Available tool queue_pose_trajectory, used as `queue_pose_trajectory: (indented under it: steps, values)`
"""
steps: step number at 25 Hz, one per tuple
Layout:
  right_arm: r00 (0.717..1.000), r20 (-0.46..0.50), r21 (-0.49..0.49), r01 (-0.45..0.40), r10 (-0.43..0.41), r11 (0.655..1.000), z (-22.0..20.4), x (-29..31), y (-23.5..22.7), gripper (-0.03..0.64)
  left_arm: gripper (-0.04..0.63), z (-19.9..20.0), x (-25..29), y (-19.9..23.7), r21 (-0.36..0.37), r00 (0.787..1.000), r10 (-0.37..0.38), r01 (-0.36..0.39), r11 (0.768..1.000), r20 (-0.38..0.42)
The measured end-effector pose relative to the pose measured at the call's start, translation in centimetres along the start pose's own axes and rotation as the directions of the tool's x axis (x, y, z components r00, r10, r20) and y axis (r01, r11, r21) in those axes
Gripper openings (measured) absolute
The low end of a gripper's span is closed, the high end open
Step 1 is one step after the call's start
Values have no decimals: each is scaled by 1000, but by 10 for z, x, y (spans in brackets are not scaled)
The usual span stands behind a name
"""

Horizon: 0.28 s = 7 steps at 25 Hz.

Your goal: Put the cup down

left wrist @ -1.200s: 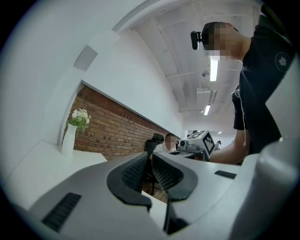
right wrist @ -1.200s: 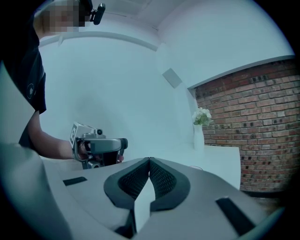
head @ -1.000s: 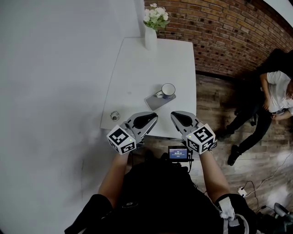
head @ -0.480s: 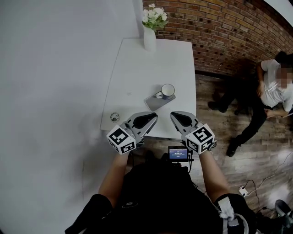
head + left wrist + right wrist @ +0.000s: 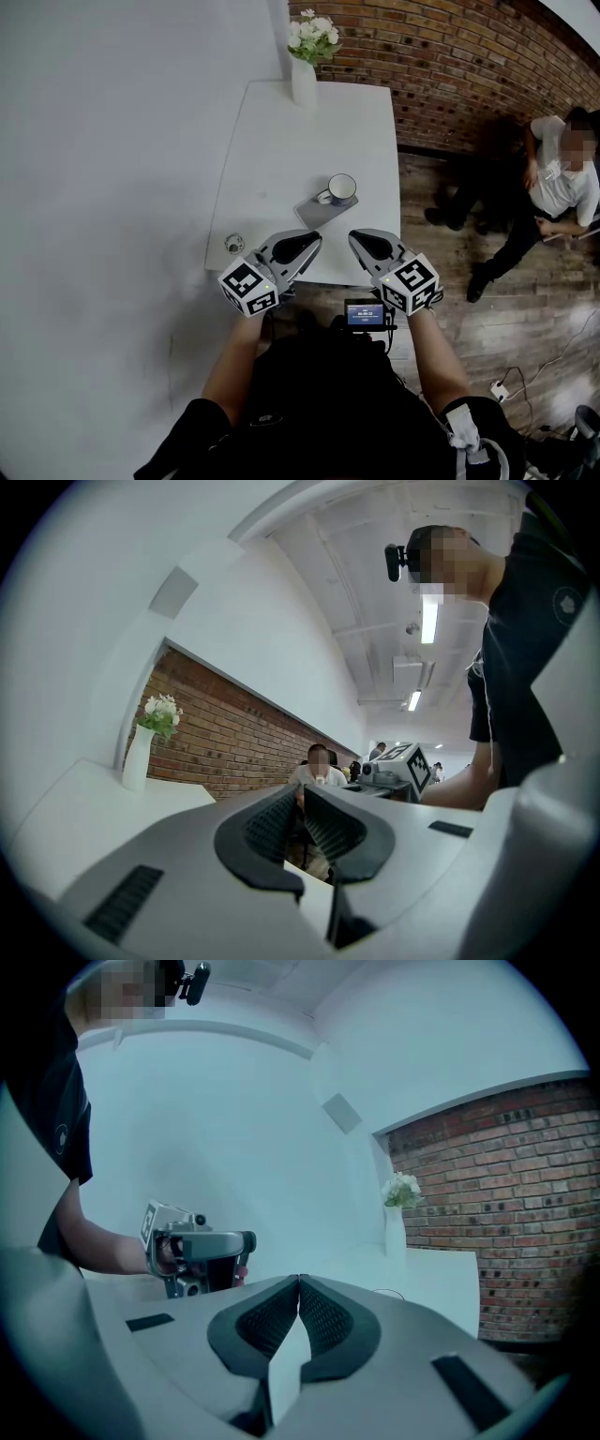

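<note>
Head view: cup (image 5: 342, 187) unmoved, left claw (image 5: 311, 240), right claw (image 5: 360, 240) stay closed

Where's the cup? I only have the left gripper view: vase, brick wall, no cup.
Observer: In the head view the cup stands upright on a flat grey pad on the white table, beyond both grippers.
Operator: Is the right gripper on it?
Observer: No. The right gripper has its fingers shut with nothing between them, and it is well apart from the cup.
Operator: Anything else near the front edge?
Observer: A small round object lies at the table's near left corner, just left of the left gripper.
</note>
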State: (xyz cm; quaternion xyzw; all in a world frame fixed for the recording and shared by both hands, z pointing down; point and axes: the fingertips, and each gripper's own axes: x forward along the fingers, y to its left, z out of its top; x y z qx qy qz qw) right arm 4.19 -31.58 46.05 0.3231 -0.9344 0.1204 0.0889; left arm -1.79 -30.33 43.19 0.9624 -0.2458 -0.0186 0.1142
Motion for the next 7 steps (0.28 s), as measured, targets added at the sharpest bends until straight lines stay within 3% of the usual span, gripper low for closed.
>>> queue_pose_trajectory:
  steps: [7]
  values:
    - [1000,-3,1,4,-4,1000,-4,2,-1,15,35,-1,1,1,3,1000,-8,8,1000,-2]
